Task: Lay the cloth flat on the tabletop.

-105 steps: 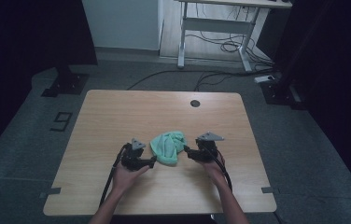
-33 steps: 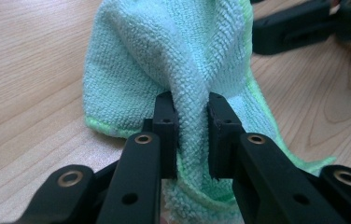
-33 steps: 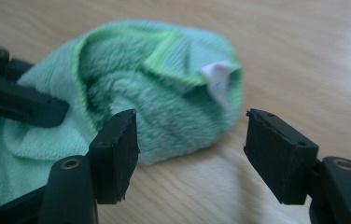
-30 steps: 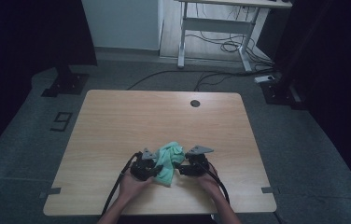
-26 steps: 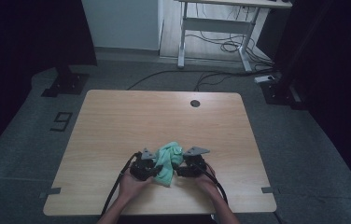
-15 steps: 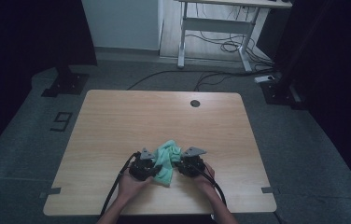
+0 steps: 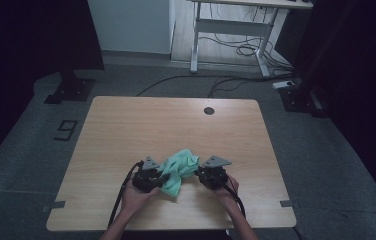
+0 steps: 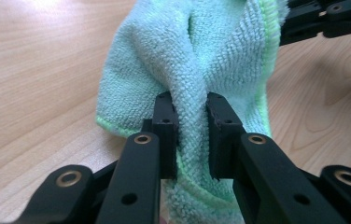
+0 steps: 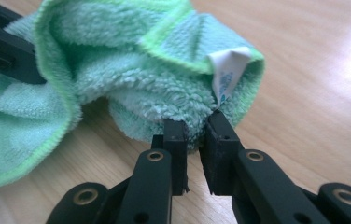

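A mint-green terry cloth point(image 7: 178, 170) lies bunched on the wooden table point(image 7: 176, 125), near its front edge. My left gripper point(image 7: 162, 179) meets it from the left, and in the left gripper view that gripper point(image 8: 191, 135) is shut on a raised fold of the cloth point(image 8: 201, 56). My right gripper point(image 7: 199, 174) comes in from the right; in the right gripper view it point(image 9: 193, 133) pinches the cloth's point(image 9: 131, 70) lower edge just below a white label point(image 9: 227, 70). Each gripper view also shows the other gripper farther off, the right one point(image 8: 323, 18) and the left one point(image 9: 1, 42).
A dark round grommet point(image 7: 208, 110) sits near the table's far edge. Beyond the table are a white desk frame point(image 7: 226, 30), floor cables point(image 7: 236, 50) and a black stand base point(image 7: 68, 90). Tape marks point(image 7: 53, 205) flag the near corners.
Since 3.5 s ago both grippers have drawn the cloth toward the near edge and closed in on each other, bunching it. Over the last second hardly anything has moved.
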A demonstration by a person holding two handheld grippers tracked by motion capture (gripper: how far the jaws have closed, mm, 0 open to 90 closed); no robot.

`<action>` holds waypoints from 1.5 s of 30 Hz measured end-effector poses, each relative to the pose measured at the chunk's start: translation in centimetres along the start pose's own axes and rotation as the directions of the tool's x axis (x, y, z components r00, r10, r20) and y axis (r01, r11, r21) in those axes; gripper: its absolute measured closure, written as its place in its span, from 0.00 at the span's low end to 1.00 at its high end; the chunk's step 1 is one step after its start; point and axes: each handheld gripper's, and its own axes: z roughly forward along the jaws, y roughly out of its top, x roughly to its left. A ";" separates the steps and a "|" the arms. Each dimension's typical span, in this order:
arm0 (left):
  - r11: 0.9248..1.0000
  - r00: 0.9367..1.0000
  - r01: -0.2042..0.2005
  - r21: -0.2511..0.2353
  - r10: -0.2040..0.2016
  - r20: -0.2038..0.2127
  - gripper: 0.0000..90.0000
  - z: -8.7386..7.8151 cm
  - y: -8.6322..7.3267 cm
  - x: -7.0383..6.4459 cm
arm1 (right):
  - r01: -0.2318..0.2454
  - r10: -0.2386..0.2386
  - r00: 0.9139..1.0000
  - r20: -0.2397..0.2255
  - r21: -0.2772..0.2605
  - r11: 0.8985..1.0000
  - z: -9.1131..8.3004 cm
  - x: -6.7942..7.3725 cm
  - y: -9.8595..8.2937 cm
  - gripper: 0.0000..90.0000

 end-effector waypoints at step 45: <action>0.999 0.998 -0.008 -0.044 0.010 0.058 0.93 -1.8 -0.1 1.0 | -0.073 0.074 0.997 0.018 -0.029 0.997 -3.3 -2.5 -1.5 0.64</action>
